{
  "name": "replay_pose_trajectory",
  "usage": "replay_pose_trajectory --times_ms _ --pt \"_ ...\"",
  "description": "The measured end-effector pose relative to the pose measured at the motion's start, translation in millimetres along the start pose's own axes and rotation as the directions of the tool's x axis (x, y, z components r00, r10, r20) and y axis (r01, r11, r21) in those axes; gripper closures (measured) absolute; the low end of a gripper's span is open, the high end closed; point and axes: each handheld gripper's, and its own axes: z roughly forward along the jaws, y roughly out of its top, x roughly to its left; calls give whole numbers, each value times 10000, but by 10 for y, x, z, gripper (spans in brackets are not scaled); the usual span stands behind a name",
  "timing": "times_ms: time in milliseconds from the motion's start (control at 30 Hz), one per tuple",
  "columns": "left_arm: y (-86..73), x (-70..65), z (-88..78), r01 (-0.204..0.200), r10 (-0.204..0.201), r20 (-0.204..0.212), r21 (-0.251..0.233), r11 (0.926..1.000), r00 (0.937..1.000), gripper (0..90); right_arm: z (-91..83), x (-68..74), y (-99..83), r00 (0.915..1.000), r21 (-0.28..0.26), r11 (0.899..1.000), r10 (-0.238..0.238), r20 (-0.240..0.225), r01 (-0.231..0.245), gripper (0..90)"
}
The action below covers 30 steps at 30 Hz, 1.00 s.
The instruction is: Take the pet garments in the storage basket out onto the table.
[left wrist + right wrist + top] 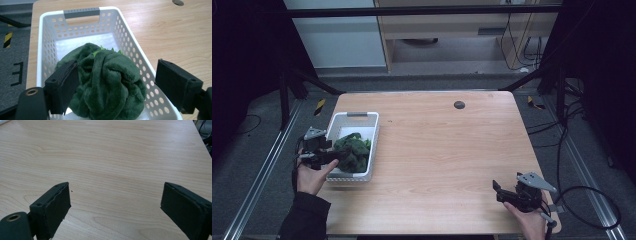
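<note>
At the left edge of the wooden table (437, 150), a hand brings the left gripper (115, 87) over the near end of the white perforated basket (130, 42). Its jaws stand wide apart around a bundled green plush cloth (107, 85) lying in the basket; one seems to brush the fabric, though I can't be sure. Over at the near right corner, the right gripper (115, 207) hovers with jaws spread over bare wood.
</note>
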Motion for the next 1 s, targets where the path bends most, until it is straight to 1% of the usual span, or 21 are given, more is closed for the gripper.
replay_pose_trajectory --times_ms 200,267,367,433,467,567,600,767,833,1000 --pt "61 -30 62 -141 141 -4 220 9997 9999 176 3 -7 -4 10000 20 10000 -60 44 60 87" --pt "76 -31 80 -167 167 -3 303 9994 9999 173 2 -3 -3 10000 58 10000 -3 -9 3 87" --pt "92 -27 111 -242 245 -37 552 9982 9997 170 7 -1 -2 10000 79 10000 -28 -19 28 87" --pt "96 -27 127 -243 245 -35 605 9979 9997 167 7 -1 -1 10000 85 10000 -38 -25 38 87" --pt "106 -25 149 -271 276 -59 726 9970 9996 166 10 -3 -1 10000 95 9999 -72 -2 72 87" --pt "116 -24 169 -305 311 -57 826 9961 9995 166 12 -6 -2 10000 103 9999 -75 0 75 87" --pt "124 -31 190 -374 384 -96 882 9954 9992 166 14 -7 -2 10000 115 9999 -64 -13 64 86" --pt "129 -32 233 -411 429 -151 1037 9938 9990 160 20 -5 -1 10000 133 9999 -36 -57 37 85" --pt "128 -27 276 -407 434 -196 1208 9918 9989 153 23 -1 -1 10000 161 9999 -18 -93 19 85" --pt "126 -19 328 -385 424 -270 1334 9903 9987 136 30 -6 -3 10000 203 9998 -74 -63 76 82"
